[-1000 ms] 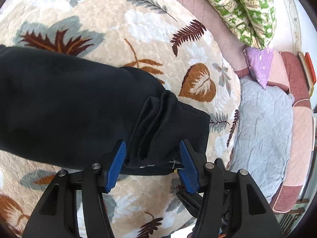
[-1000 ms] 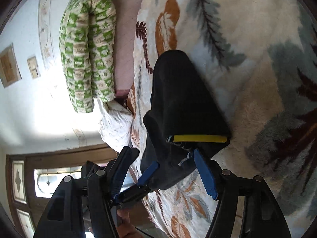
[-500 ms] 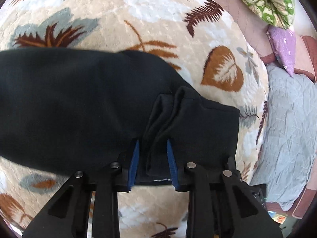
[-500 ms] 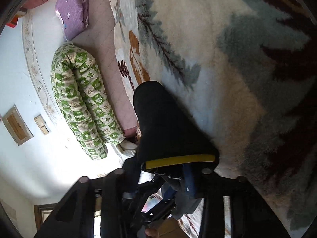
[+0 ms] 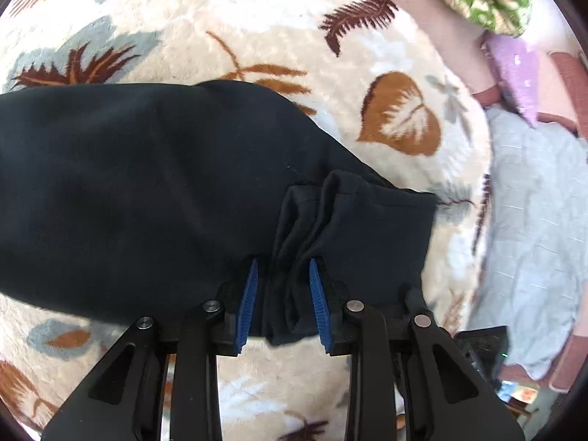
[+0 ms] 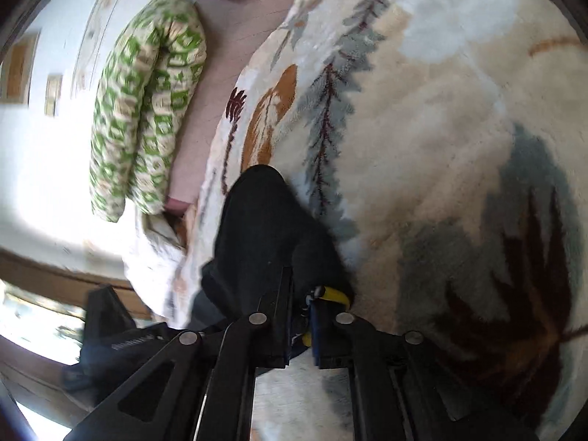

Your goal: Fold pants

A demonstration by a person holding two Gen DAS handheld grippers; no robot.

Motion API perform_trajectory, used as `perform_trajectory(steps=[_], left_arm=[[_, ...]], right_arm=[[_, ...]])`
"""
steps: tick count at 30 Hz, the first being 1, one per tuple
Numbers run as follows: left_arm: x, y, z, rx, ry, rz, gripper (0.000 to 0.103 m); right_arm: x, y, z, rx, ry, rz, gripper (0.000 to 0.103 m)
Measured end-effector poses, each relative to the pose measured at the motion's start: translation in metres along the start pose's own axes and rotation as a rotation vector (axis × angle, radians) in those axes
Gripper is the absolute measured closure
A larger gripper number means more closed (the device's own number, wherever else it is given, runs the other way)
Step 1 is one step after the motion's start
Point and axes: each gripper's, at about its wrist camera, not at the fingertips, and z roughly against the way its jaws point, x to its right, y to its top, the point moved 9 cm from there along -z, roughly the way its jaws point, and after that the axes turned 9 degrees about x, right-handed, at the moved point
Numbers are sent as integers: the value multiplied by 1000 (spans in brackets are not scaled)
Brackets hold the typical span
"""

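We judge the pants (image 5: 147,191) to be soft, limp and fairly light, a thick knit that sags and bunches wherever it is not borne up; they should not slip much between rubbery pads, yet stacked layers can slide over one another, so a hold ought to take every layer of an edge at once; we would take hold at the gathered end and at the band, as is done here; they lie on the leaf-patterned blanket (image 5: 386,55) of a bed, spreading ahead and to the left of the left hand-held gripper (image 5: 283,303).

In looks they are plain black, matt, without visible print; the large body lies smooth, while the end nearest that hand-held gripper is pleated into several upright folds; a yellow strip (image 6: 332,294) shows at the edge in the right wrist view, and what it belongs to we cannot tell.

The left hand-held gripper is clamped on that pleated bunch, its blue pads (image 5: 247,305) pressing from both sides; the right hand-held gripper (image 6: 302,325) is closing, nearly together, with black cloth and the yellow strip pinched between its jaws.
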Motion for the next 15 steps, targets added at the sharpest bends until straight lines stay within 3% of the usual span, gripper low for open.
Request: perform_trajectory(steps=[3,4,6,9,12,15], left_arm=[[-22,3,29,31,-22,27,77],[-29,5,37,44,-28,39,76],[-54,12,62,79,-49,85,76],[-87,23,95,142,-37,76,76],[-137,38,139,250,61,43,76],[-178,45,164,295,109,63,76]], right_arm=[[4,-1,20,-44,75,-208,67],[6,-2,31,-42,83,-248,62],[2,0,49,-27,99,-251,62],[-17,3,70,10,130,-196,60],[-47,-13,65,-31,128,-78,53],[-81,-50,42,-105,113,104,49]])
